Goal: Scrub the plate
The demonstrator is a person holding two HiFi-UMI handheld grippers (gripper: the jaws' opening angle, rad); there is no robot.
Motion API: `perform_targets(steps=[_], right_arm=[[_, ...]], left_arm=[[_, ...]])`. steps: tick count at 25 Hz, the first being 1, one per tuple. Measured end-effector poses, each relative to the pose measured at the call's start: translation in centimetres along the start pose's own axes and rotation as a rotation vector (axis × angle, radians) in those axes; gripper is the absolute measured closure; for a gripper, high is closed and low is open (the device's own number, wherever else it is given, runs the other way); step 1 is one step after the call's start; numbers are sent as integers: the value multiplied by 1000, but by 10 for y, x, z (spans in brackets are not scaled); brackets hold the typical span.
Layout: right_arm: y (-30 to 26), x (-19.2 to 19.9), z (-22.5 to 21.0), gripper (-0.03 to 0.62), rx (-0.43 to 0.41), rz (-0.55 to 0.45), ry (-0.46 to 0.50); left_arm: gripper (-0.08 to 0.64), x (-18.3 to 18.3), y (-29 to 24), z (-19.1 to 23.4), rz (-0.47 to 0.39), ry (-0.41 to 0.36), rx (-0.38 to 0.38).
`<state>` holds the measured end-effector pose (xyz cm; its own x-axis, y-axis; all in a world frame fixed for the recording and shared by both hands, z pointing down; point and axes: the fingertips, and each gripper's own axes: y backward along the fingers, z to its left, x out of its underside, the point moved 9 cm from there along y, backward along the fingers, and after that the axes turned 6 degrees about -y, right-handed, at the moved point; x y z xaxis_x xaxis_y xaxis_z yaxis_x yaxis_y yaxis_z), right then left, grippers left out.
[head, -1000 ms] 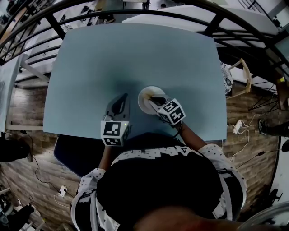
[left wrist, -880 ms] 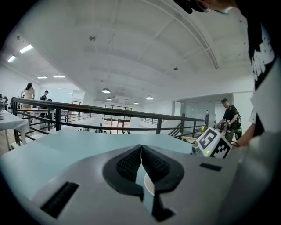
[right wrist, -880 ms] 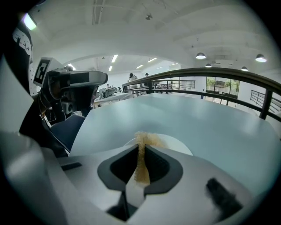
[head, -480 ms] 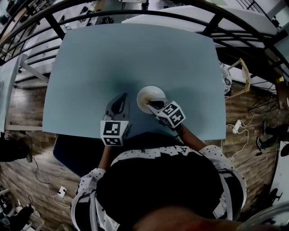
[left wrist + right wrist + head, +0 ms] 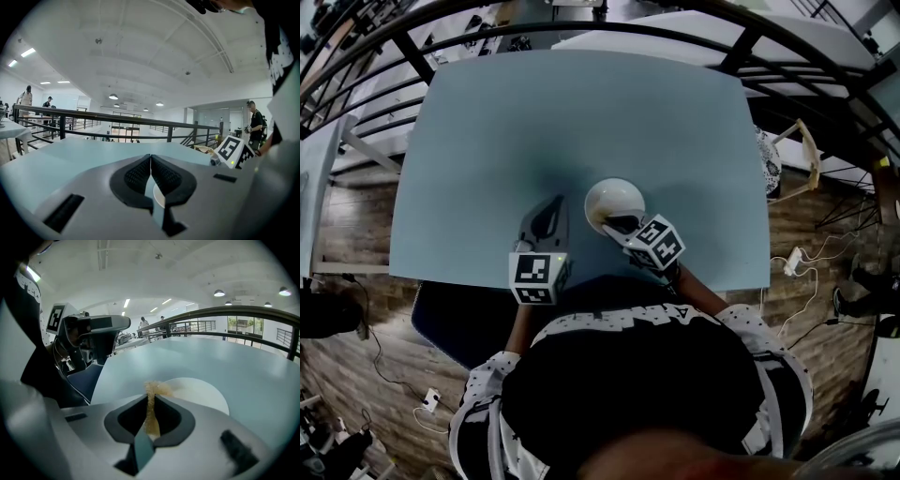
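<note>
A round white plate lies flat on the pale blue table near its front edge. My right gripper reaches over the plate's near rim, shut on a thin tan scrubbing pad whose frayed tip touches the plate. My left gripper rests on the table just left of the plate, apart from it. In the left gripper view its jaws are shut with nothing between them, and a sliver of the plate shows below them.
The table's front edge runs just under both marker cubes, close to the person's body. Black railings curve behind the table. Cables lie on the wooden floor at right. People stand far off in both gripper views.
My right gripper has drawn back toward the plate's near rim with the pad, uncovering more of the plate. The left gripper has stayed put.
</note>
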<state>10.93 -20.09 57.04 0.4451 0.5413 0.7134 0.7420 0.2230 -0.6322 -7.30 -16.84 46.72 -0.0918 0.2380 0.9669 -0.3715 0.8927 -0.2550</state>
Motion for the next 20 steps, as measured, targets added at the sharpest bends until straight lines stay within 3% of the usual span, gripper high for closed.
perform_targets(steps=[20], right_arm=[[1, 3, 16, 540, -81, 4, 0]], left_arm=[[546, 2, -1, -2, 11, 6, -5]])
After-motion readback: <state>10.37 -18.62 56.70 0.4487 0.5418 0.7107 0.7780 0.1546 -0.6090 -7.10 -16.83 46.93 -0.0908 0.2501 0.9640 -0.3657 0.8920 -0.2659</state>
